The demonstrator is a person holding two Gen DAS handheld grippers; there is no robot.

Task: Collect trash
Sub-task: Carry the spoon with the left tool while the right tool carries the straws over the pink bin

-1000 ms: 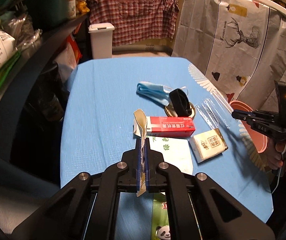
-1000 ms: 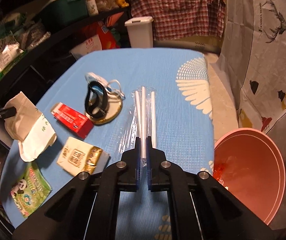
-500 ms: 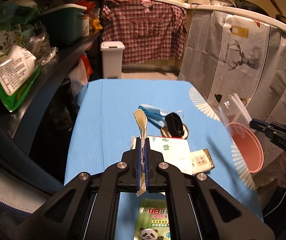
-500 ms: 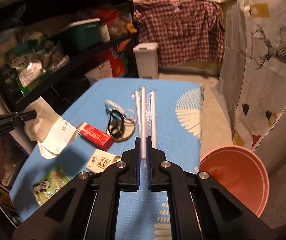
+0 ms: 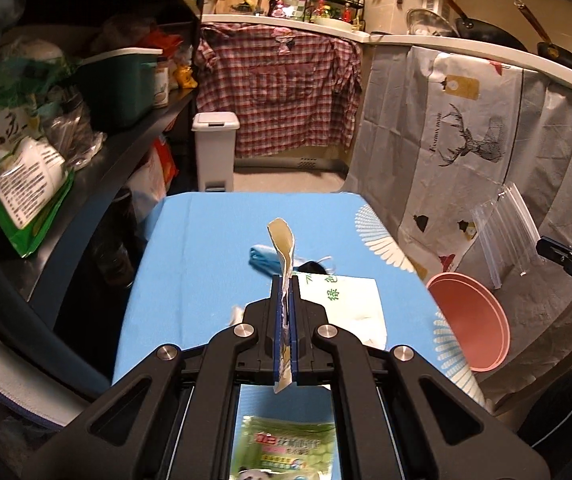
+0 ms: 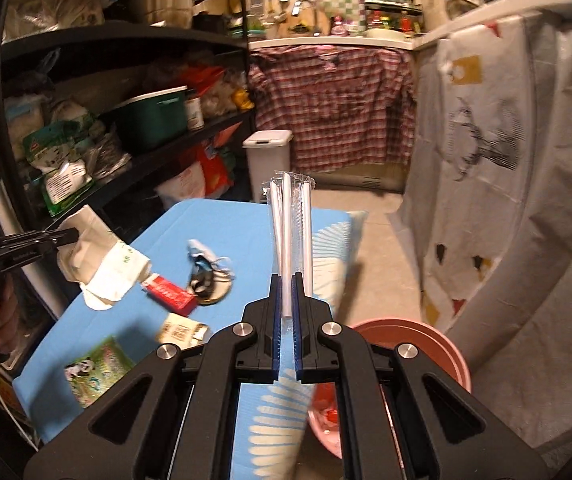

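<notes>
My left gripper (image 5: pixel 284 280) is shut on a white tissue wrapper (image 5: pixel 349 304) with green print, held up above the blue table (image 5: pixel 206 264); the wrapper (image 6: pixel 106 264) hangs from the left gripper (image 6: pixel 72 236) at the left of the right wrist view. My right gripper (image 6: pixel 286 278) is shut on a clear plastic packet of white straws (image 6: pixel 289 232), which stands up over the table's right side. The same packet (image 5: pixel 505 228) shows in the right gripper (image 5: pixel 543 245) at the right of the left wrist view. A pink basin (image 6: pixel 417 344) with red scraps in it sits on the floor below.
On the table lie a red box (image 6: pixel 170 294), a blue face mask (image 5: pixel 264 258), a black band on a gold lid (image 6: pixel 206 284), a small beige packet (image 6: pixel 180 330) and a green panda packet (image 6: pixel 94 370). A white pedal bin (image 5: pixel 214 152) stands beyond the table. Dark shelves (image 5: pixel 86 160) line the left.
Both grippers have risen from the table with their loads. The tissue wrapper and the straw packet now hang in the air, and the straw packet has come nearer the pink basin.
</notes>
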